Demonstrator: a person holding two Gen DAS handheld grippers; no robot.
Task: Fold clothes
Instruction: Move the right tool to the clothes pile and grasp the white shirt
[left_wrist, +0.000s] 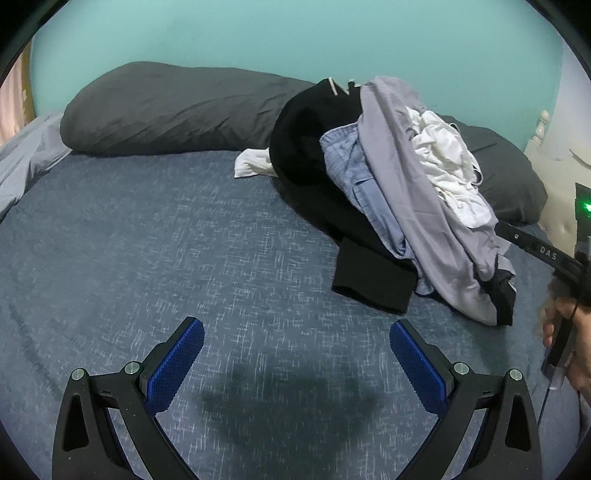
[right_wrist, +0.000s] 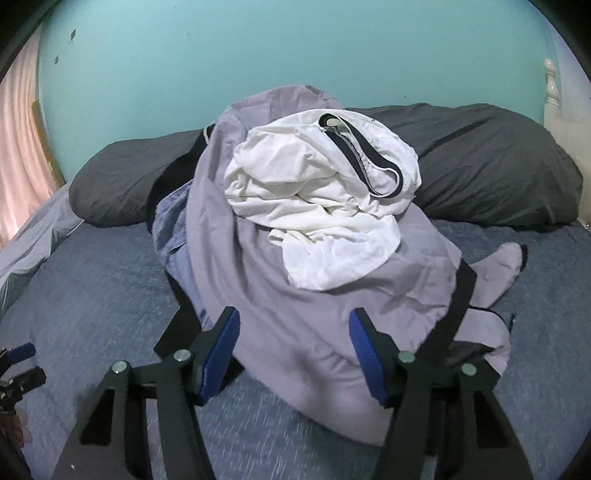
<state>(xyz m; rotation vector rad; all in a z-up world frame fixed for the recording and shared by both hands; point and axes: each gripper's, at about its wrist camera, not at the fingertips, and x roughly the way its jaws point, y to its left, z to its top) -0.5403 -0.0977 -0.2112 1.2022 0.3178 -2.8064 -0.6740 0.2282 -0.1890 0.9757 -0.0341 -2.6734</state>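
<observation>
A heap of unfolded clothes (left_wrist: 388, 184) lies on the bed: a black garment (left_wrist: 314, 147), a blue checked shirt (left_wrist: 351, 173), a lilac garment (right_wrist: 314, 295) and a crumpled white one (right_wrist: 317, 192) on top. My left gripper (left_wrist: 297, 332) is open above bare bedspread, left of and nearer than the heap. My right gripper (right_wrist: 293, 325) is open, its blue pads (right_wrist: 221, 350) on either side of the lilac garment's near edge, with no grip on it. The right gripper's body (left_wrist: 546, 254) and the hand holding it (left_wrist: 569, 332) show at the right edge of the left wrist view.
The blue mottled bedspread (left_wrist: 147, 240) extends to the left of the heap. Dark grey pillows (left_wrist: 166, 107) (right_wrist: 498, 166) lie along the teal wall (right_wrist: 295, 48). A pale blue sheet (left_wrist: 26, 158) bunches at the left edge. A white bedpost (right_wrist: 552, 85) stands at right.
</observation>
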